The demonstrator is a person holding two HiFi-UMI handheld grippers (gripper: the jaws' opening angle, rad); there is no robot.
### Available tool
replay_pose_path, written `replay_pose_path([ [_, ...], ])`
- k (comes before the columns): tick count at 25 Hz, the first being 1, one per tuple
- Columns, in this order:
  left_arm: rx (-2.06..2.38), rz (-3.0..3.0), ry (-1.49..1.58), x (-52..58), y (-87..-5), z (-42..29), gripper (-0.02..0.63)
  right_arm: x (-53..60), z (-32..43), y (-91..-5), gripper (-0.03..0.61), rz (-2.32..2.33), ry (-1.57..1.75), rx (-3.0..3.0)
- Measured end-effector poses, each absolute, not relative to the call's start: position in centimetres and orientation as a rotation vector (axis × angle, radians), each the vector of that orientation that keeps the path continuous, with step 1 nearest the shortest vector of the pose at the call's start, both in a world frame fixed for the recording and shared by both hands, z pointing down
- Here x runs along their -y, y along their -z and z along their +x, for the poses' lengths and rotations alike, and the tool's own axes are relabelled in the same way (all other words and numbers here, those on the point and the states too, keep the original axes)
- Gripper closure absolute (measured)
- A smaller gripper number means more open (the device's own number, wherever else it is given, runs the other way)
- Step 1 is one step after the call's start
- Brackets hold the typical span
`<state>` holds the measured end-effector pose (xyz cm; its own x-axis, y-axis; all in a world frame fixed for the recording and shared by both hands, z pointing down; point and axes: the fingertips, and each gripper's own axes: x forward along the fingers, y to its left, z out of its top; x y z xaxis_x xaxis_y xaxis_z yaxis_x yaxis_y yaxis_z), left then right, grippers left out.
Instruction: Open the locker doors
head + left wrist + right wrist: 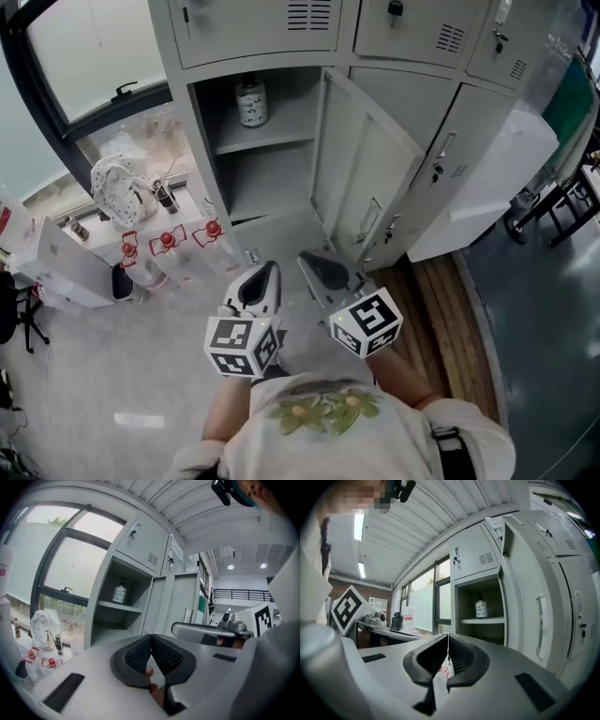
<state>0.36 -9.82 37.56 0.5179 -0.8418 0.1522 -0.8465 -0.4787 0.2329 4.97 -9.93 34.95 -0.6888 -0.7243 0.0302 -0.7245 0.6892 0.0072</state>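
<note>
A bank of grey lockers stands in front of me. One lower compartment (267, 159) is open and its door (366, 178) is swung out to the right. A patterned bottle (251, 101) stands on the shelf inside. The neighbouring lower door (459, 141) and the upper doors (253, 23) are closed. My left gripper (261, 281) and right gripper (323, 267) are held side by side in front of the open compartment, short of it and touching nothing. The left gripper (151, 637) is shut and empty, and so is the right gripper (448, 635). The open door (534, 616) shows beside the bottle (481, 607) in the right gripper view.
Clear bottles with red caps (167, 242), a white patterned bag (117, 187) and a white box (66, 267) sit on the floor at the left under a window. A white panel (487, 187) leans by the right lockers. A wooden floor strip (441, 319) and a black chair (553, 206) lie right.
</note>
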Motion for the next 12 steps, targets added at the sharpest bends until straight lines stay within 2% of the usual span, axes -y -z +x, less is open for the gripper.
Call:
replay_pose_path([
  [12, 1.540, 2.441, 0.047, 12.4, -35.4, -5.1, 0.583, 12.7, -1.9, -31.1, 0.546, 1.067, 0.146, 2.941],
])
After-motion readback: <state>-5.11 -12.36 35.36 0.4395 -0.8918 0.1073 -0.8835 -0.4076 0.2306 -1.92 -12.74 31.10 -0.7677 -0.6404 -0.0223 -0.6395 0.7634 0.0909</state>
